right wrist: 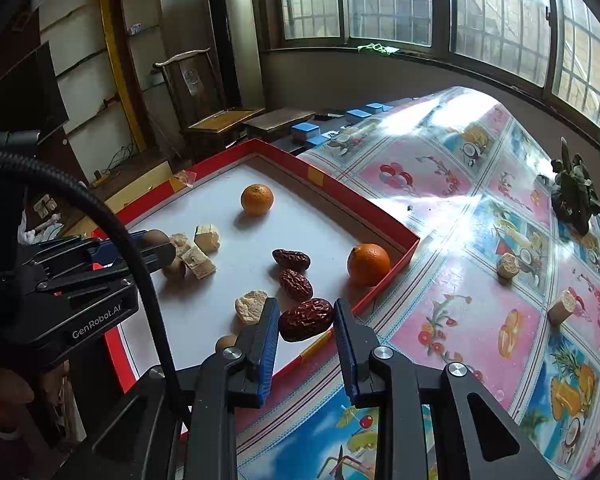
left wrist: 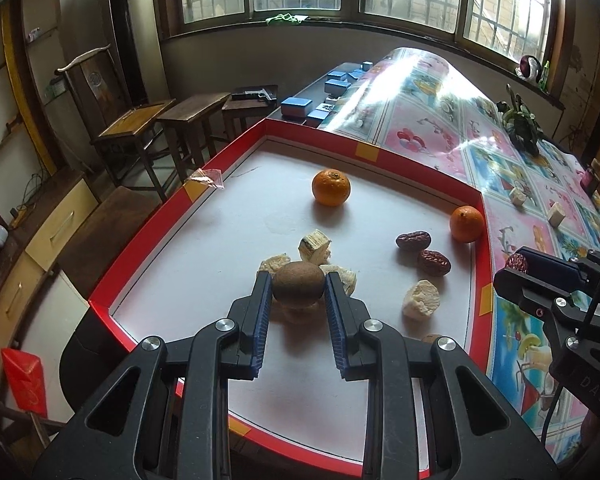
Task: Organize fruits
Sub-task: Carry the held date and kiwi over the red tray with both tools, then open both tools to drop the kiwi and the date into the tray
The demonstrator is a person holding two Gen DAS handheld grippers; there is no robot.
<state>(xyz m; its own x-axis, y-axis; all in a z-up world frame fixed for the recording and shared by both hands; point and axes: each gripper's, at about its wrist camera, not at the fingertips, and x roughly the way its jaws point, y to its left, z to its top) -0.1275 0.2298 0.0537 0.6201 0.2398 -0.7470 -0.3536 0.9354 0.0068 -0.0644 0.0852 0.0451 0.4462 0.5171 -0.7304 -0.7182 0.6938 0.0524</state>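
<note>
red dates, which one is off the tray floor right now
The red date clamped in the right hand-held gripper, carried above the tray's near red rim. The other two dates lie loose on the white floor near the orange.

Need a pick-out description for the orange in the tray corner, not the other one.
Find the red-walled tray with the white floor on the fruit-print tablecloth. The orange sits in the corner nearest that cloth, beside two loose red dates. The other orange stands alone toward the window end.
</note>
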